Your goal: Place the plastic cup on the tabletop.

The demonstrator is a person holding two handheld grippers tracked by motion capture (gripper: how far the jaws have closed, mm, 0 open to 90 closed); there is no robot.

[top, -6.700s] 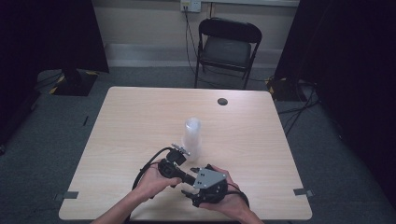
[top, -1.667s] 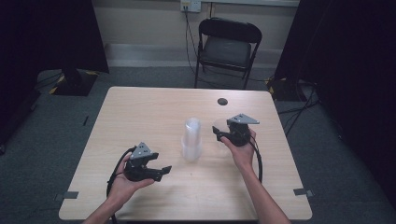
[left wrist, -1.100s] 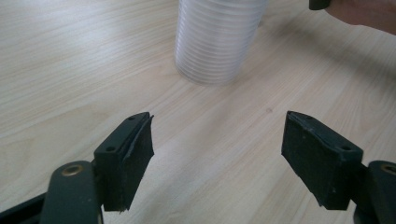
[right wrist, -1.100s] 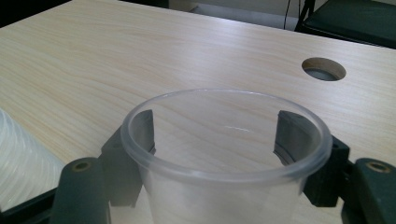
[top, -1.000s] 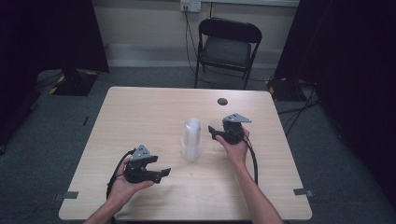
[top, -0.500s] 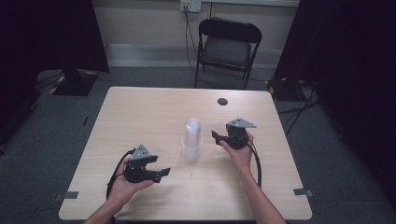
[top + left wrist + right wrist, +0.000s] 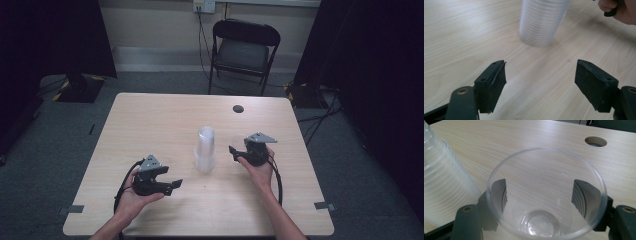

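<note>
My right gripper [image 7: 234, 151], clamped on a single clear plastic cup [image 7: 546, 195], has drifted slightly toward six o'clock, nearer me, beside the tall stack of clear plastic cups [image 7: 205, 149]. Earlier both hands worked together near the front edge.

Both forearms are bare, with no sleeve showing. The left gripper [image 7: 175, 184] at lower left of the high view has a black body, a grey three-cornered plate on top and a black cable looping beside the wrist. The right gripper [image 7: 233, 151], right of centre, looks the same. Up close, its black jaws carry flat matte pads [image 7: 498, 79] and brass-ringed screw holes.
</note>
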